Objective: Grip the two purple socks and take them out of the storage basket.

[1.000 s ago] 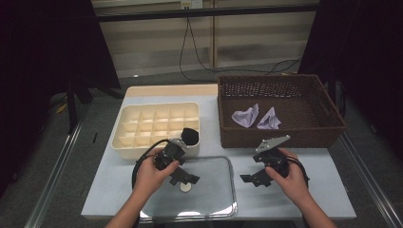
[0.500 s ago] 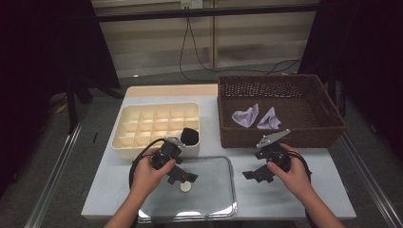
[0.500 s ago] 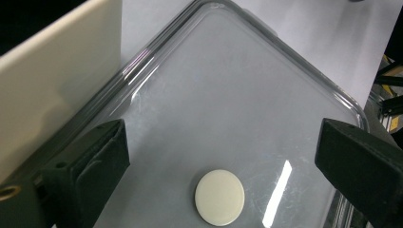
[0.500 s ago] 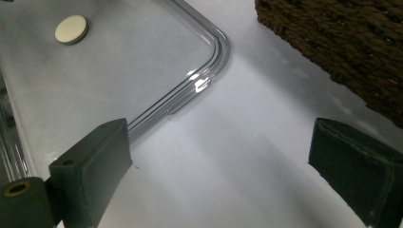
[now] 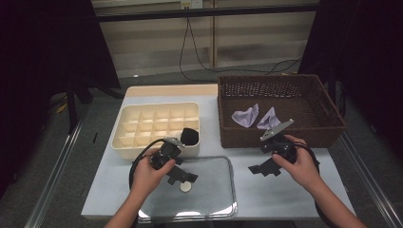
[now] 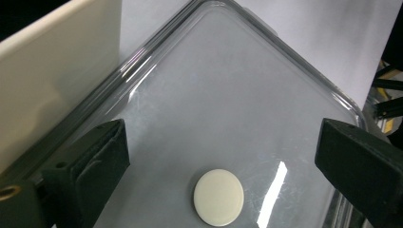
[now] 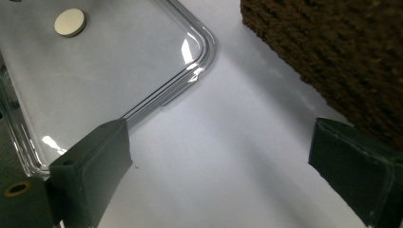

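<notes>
Change since earlier: both hands had drifted a little toward the near edge; the left gripper (image 5: 183,176) had come down over the clear tray (image 5: 216,164), while the right gripper (image 5: 262,168) had slid nearer the person.
Left jaws: released and spread wide, straddling the white disc (image 6: 218,196), touching nothing; likely lined up so the two pads could close on its edge.
Right jaws: also released, gaping over bare table (image 7: 228,171) between the tray corner and the wicker basket (image 5: 280,137), apparently parked clear of the other hand's work.
Disc position: lying flat on the tray floor, near its middle, well apart from the rim.
Disc look: small, round, cream-white, matte and thin, with a softly rounded edge; whether it was plastic or ceramic could not be told from these views.
Tray: transparent, with rounded corners, glare along the near rim, set just in front of the cream divided box (image 5: 142,126).
Box: a dark object (image 5: 190,136) sat in its near right corner cell.
Basket: two lilac cloths (image 5: 246,116) lay inside, untouched.
</notes>
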Available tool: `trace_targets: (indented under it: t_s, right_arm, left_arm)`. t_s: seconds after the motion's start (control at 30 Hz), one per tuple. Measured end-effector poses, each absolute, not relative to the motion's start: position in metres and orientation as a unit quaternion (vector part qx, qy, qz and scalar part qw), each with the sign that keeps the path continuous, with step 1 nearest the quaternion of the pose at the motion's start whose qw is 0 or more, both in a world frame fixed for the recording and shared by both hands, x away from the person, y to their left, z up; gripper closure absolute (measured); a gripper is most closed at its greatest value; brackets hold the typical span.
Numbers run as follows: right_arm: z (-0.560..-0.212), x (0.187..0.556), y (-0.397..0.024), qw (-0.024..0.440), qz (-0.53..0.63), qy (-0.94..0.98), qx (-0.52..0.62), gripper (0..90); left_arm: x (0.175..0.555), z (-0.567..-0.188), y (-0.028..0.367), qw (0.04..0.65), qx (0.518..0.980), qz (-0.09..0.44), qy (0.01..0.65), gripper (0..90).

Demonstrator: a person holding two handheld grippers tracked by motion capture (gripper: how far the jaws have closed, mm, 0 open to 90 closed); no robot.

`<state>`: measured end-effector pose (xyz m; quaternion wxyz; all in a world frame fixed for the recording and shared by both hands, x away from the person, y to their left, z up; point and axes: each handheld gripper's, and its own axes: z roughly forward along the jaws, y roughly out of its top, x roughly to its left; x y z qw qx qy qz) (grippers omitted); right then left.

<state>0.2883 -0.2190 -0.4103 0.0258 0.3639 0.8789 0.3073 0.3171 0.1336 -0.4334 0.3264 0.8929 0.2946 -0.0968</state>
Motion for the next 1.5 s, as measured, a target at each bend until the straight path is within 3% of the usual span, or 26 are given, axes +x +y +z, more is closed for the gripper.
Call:
trace_targets:
  t_s: [1.5]
  right_arm:
    - [-0.331, 0.333, -0.249, 0.025, 0.254, 0.884, 0.392, 6.6]
  left_arm:
    - [0.318, -0.433, 0.134, 0.313, 0.903, -0.097, 0.277, 4.1]
